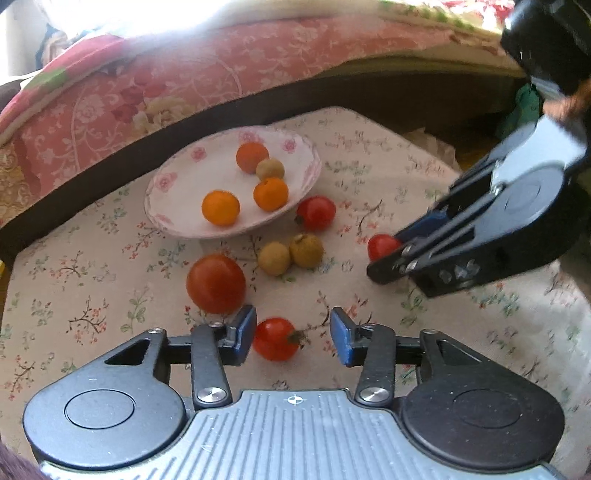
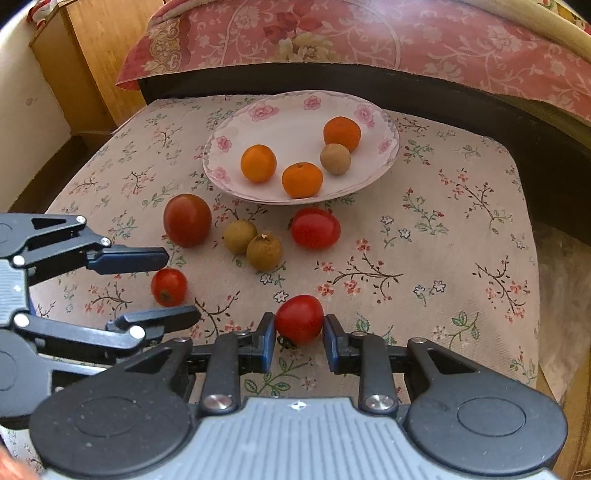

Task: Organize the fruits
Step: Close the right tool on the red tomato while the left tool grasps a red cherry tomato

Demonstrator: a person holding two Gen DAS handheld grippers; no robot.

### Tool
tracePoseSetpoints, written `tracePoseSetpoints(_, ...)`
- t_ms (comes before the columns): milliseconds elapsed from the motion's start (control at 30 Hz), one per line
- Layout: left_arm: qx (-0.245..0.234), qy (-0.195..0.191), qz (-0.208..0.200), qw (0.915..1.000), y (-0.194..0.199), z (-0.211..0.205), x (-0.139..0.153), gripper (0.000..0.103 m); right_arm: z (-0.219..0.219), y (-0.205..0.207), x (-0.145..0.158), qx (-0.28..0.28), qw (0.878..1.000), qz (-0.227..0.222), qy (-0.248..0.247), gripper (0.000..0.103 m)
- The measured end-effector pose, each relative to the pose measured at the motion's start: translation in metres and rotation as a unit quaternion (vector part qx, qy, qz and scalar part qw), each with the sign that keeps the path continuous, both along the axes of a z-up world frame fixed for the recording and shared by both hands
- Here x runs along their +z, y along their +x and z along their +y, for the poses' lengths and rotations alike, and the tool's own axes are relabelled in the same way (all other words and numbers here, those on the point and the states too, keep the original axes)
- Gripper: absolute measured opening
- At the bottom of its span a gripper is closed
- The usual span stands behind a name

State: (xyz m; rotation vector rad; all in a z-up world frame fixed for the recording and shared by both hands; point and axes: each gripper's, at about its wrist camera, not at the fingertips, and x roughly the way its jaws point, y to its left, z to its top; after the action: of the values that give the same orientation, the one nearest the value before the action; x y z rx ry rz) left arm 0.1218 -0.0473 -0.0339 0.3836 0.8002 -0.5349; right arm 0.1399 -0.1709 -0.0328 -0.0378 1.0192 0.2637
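A floral plate (image 1: 177, 177) (image 2: 288, 110) holds three oranges (image 2: 258, 163) and one longan (image 2: 335, 158). On the flowered cloth lie a big dark tomato (image 1: 216, 283) (image 2: 187, 220), two longans (image 1: 291, 253) (image 2: 253, 242) and a red tomato (image 1: 316, 212) (image 2: 316, 228). My left gripper (image 1: 293, 336) (image 2: 173, 286) is open around a small tomato (image 1: 275, 339) (image 2: 169, 287); its left pad touches it. My right gripper (image 2: 300, 334) (image 1: 386, 254) has its pads against both sides of another small tomato (image 2: 299, 319) (image 1: 382, 246) resting on the cloth.
A bed with a pink floral quilt (image 1: 155, 85) (image 2: 369, 33) and dark frame runs behind the table. A wooden cabinet (image 2: 88, 55) stands at the far left. The table edge (image 2: 535, 258) drops off on the right.
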Motion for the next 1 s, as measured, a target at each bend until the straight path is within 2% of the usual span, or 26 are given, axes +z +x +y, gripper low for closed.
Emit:
tracePoseSetpoints(67,-0.004,0.013,-0.005,0.9999,-0.003,0.000,-0.004,0.060,0.000,0.001,-0.002,0.003,1.000,0.003,0.000,0.031)
tracePoseSetpoints(167,-0.004,0.019,-0.009,0.9998,-0.005,0.004,-0.006,0.060,0.001,0.001,-0.002,0.005,1.000,0.001,-0.002,0.031)
tracePoseSetpoints(267,-0.001,0.013,0.005,0.9999,-0.003,0.007,-0.011,0.054,0.002,0.001,-0.003,0.005,1.000,-0.001,0.000,0.031)
tracePoseSetpoints(533,0.001,0.005,0.006,1.0000,-0.004,0.007,-0.012,0.049,0.002,0.000,-0.003,0.014,1.000,-0.006,-0.005,0.032)
tracePoseSetpoints(767,0.000,0.006,0.004,1.0000,-0.006,0.008,-0.012,0.050,0.002,0.000,-0.003,0.017,1.000,-0.011,-0.004,0.034)
tracePoseSetpoints(1000,0.000,0.002,0.003,1.0000,-0.006,0.009,-0.012,0.056,0.005,0.000,-0.003,0.020,1.000,-0.017,-0.005,0.039)
